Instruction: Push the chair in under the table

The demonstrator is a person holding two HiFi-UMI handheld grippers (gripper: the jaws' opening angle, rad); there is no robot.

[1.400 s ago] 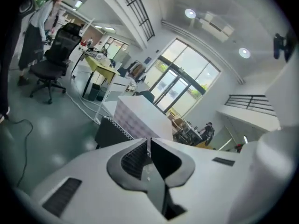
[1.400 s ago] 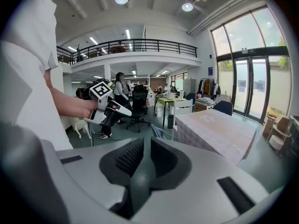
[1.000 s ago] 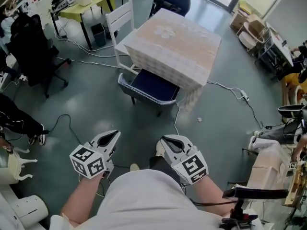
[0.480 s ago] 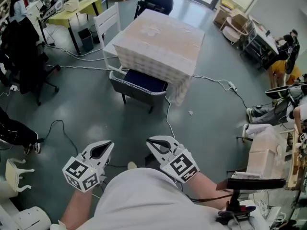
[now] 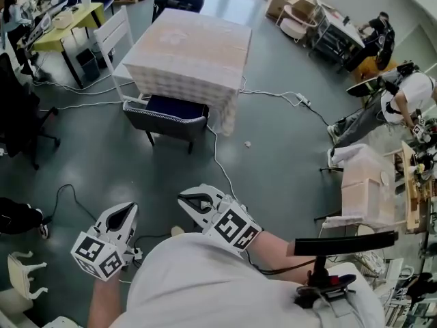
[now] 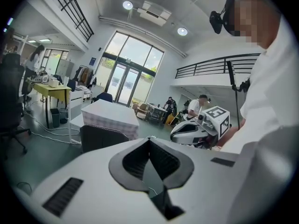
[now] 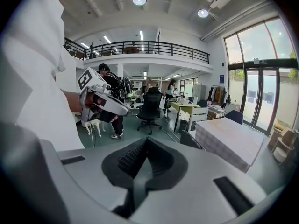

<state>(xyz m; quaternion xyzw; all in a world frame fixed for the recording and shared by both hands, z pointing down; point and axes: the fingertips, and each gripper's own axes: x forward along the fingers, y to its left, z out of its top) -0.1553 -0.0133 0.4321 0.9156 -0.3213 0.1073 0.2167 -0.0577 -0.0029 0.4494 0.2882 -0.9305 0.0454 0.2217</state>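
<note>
Two grippers at lower frame, white left gripper (image 5: pixel 128 209) and white right gripper (image 5: pixel 184 198) (jaws pressed together, empty); the dark-blue padded chair (image 5: pixel 167 115) sits partly under the pale cloth-covered table (image 5: pixel 188 43), upper left.

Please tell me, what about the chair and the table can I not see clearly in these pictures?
- Head view: the table legs, hidden by its cloth.
- Head view: how far the chair seat reaches under, covered by the cloth's edge.
- Left gripper view: the chair legs, behind the left gripper body.
- Head view: a white speck on the floor, too small to name.
</note>
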